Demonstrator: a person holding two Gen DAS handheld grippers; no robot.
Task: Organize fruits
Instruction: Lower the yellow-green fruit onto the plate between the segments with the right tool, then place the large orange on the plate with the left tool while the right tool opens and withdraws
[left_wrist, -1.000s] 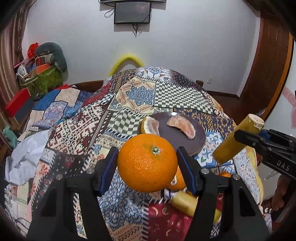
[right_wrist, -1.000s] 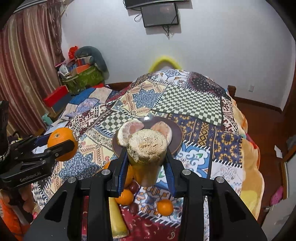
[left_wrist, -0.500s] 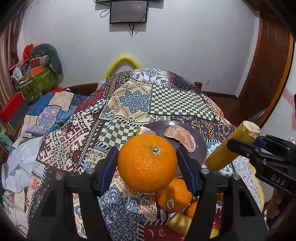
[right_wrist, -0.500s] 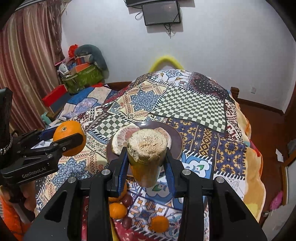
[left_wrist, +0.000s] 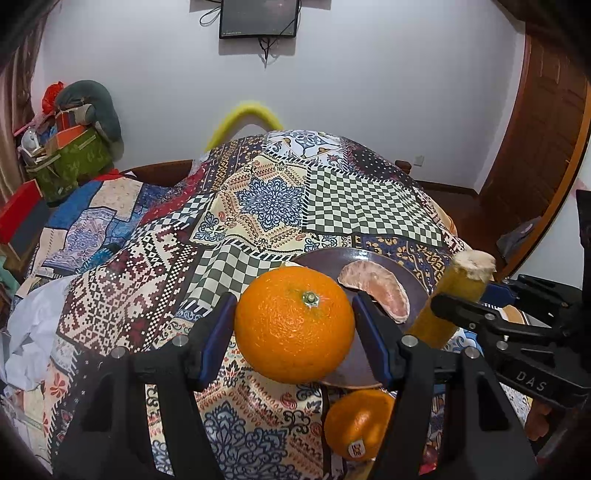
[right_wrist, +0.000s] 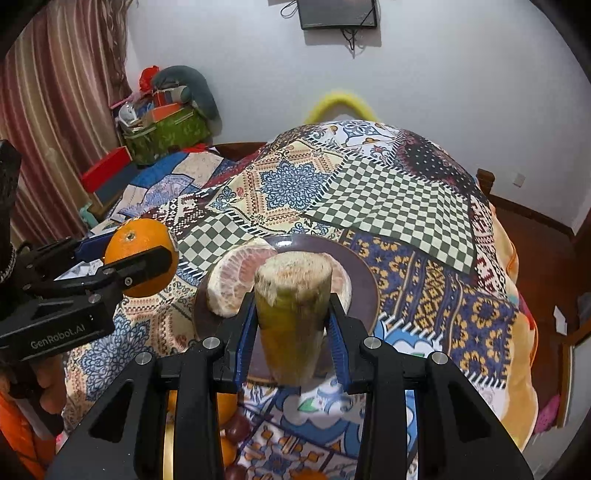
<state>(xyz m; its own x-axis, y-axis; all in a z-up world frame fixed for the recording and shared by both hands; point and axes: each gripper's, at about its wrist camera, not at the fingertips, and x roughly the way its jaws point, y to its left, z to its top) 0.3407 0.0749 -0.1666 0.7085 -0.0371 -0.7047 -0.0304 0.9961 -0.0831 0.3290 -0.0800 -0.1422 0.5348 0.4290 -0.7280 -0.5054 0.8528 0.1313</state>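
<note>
both grippers loaded above the plate

the patchwork quilt (left_wrist: 266, 199) covers the bed and fills most of both wrist views; its checkered, floral and geometric panels run from the near edge back toward the white wall.

a dark round plate (right_wrist: 364, 280) rests on the quilt near its front. two peeled pomelo segments lie on it: one (left_wrist: 376, 291) toward the plate's right side in the left wrist view, the other (right_wrist: 236, 277) at the plate's left rim in the right wrist view.

the left gripper (left_wrist: 293, 325) is clamped on a large orange (left_wrist: 295, 325); both blue pads press its sides and the stem end faces the camera. the fruit hangs above the plate's near left edge. in the right wrist view the same orange (right_wrist: 142, 254) sits left of the plate, clear of it.

the right gripper (right_wrist: 291, 325) is narrowed onto a yellow-green sugarcane piece (right_wrist: 291, 317), pads tight on both sides, its pale cut end turned up and away from the camera. the piece stands over the plate's near portion, tilted.

loose on the quilt in front of the plate: a smaller orange with a sticker (left_wrist: 360, 424), further small oranges (right_wrist: 221, 406) and dark round fruits (right_wrist: 238, 426), partly hidden by the gripper frames.
</note>
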